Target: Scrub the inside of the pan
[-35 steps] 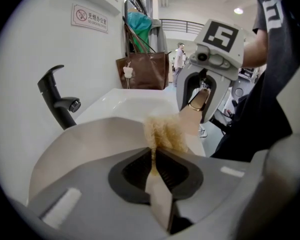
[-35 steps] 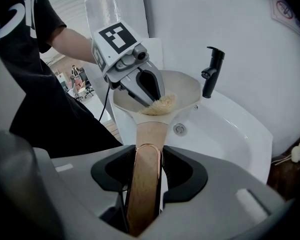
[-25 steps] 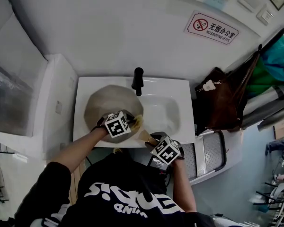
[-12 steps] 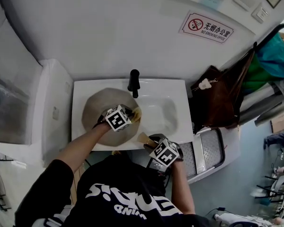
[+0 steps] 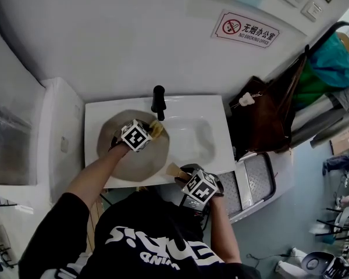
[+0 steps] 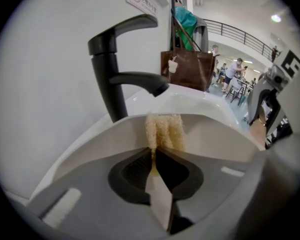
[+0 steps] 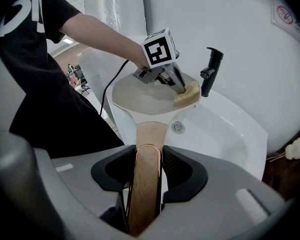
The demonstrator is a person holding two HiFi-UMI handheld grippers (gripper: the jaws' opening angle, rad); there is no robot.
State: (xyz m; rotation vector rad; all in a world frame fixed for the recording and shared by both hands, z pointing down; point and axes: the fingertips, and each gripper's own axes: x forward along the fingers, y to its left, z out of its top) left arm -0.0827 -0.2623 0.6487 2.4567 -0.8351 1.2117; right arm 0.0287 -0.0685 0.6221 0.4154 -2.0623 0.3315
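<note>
White sink (image 5: 218,156); left tool (image 5: 150,131) holds sponge (image 5: 157,129) against pan (image 5: 134,164).

A round beige pan (image 5: 136,161) with a pale wooden handle (image 5: 175,171) sits left of frame centre, its handle pointing lower right. A yellowish fibrous scrubbing pad (image 5: 156,129) presses against its upper inner rim.

The pan (image 5: 131,156) lies on the sink (image 5: 203,135), in front of and left of the tap (image 5: 158,102), with its handle (image 5: 175,170) pointing away from the tap. The sponge (image 5: 156,129) is in the pan just before the tap. A bag (image 5: 267,118) hangs well right of the tap.
</note>
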